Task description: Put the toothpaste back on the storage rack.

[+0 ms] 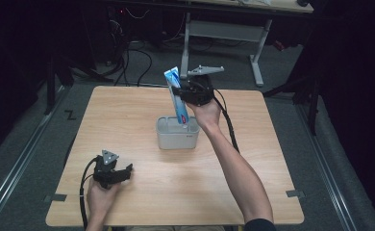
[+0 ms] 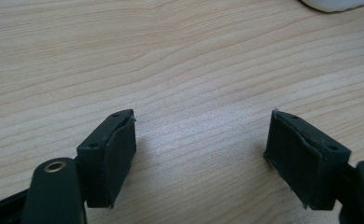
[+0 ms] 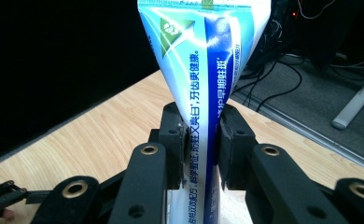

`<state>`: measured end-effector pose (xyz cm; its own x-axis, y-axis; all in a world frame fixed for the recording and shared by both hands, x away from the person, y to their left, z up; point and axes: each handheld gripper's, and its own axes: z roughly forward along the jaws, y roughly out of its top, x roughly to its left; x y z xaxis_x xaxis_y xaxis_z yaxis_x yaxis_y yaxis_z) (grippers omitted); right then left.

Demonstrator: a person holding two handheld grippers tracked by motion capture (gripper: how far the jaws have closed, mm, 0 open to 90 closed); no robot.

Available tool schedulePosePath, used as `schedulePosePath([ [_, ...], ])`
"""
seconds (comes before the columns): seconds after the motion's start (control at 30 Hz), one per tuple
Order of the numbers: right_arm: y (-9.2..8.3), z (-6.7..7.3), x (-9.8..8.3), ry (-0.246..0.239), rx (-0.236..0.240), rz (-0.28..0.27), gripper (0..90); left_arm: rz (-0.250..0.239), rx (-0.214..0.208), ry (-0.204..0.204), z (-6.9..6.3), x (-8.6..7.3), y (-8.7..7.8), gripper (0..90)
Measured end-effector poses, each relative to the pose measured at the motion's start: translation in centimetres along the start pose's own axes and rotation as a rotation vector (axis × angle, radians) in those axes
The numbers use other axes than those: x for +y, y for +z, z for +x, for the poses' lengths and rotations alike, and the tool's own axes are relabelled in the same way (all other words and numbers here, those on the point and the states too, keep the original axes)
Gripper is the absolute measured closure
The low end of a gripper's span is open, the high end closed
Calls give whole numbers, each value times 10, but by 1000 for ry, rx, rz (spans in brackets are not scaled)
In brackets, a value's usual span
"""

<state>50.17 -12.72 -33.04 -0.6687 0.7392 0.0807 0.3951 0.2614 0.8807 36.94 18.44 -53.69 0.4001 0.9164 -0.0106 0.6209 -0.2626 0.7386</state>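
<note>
Blue-and-white plastic toothpaste tube (image 1: 177, 96), pinched by right gripper (image 1: 181, 91), stands near-upright, crimped end up, lower end inside grey rectangular bin (image 1: 177, 138); left gripper (image 2: 201, 156) gapes wide over wooden table (image 1: 142, 187).

Between the right gripper's (image 3: 202, 149) matt black pads sits a toothpaste tube (image 3: 203, 70) of glossy printed plastic. Below it a container (image 1: 177, 134) looks smooth grey plastic; the table (image 2: 180, 60) shows pale, matt wood grain.
</note>
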Motion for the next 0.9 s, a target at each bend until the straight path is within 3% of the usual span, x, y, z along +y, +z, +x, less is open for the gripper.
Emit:
schedulePosePath([
  [0.4,18,3,-7,-13,-2,29,743,1,0,0,0,0,0,245],
  [0.9,26,6,-21,-22,-5,57,743,2,0,2,0,0,0,245],
])
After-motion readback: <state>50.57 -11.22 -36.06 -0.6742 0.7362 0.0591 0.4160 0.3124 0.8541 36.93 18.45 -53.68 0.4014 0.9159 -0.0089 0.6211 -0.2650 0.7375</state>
